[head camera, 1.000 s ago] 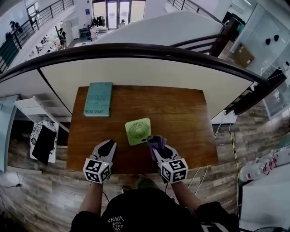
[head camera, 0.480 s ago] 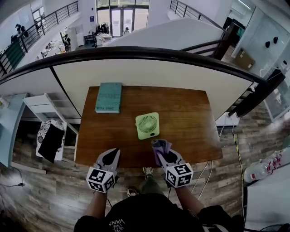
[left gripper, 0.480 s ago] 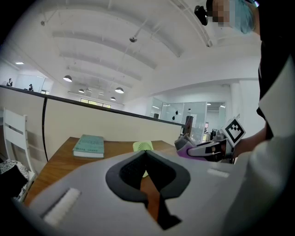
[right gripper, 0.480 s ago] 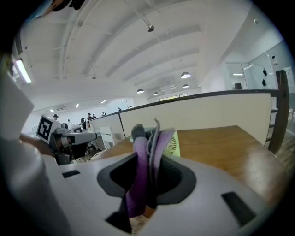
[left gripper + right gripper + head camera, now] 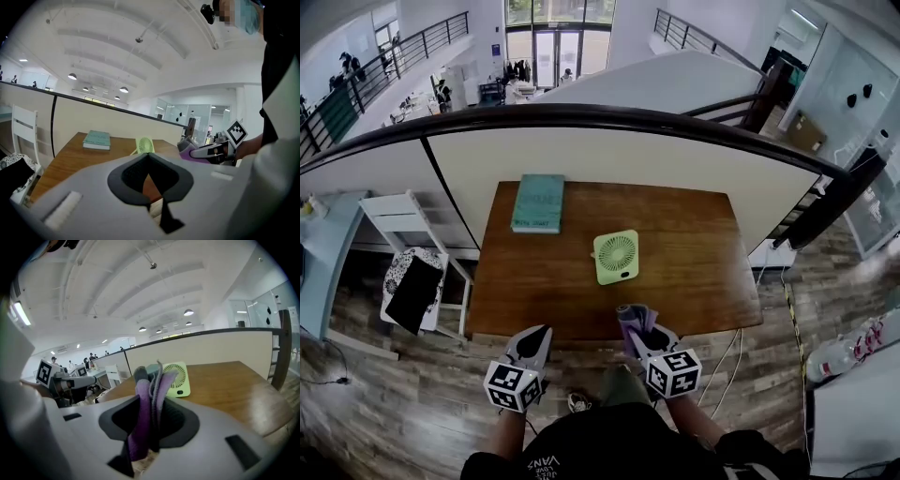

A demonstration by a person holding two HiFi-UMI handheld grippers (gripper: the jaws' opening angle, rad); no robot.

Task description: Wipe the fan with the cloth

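A small green fan (image 5: pixel 617 256) stands on the wooden table (image 5: pixel 703 281), right of its middle; it also shows as the fan (image 5: pixel 145 145) and the fan (image 5: pixel 178 378). My right gripper (image 5: pixel 637 330) is shut on a folded purple cloth (image 5: pixel 633 319) and hovers just off the table's near edge, short of the fan. In the right gripper view the cloth (image 5: pixel 150 394) sticks up out of the right gripper (image 5: pixel 149 416). My left gripper (image 5: pixel 538 336) is shut and holds nothing, level with the right one. Its tips meet in the left gripper view (image 5: pixel 149 158).
A teal book (image 5: pixel 538 202) lies at the table's far left corner. A white chair (image 5: pixel 412 220) and a black-and-white bag (image 5: pixel 412 291) stand left of the table. A curved dark-railed half wall (image 5: pixel 609 150) runs behind it. Cables (image 5: pixel 741 352) hang at the right.
Both grippers have drawn back from over the table to past its near edge. The left jaws have closed. The cloth stays in the right gripper; the fan has not moved.
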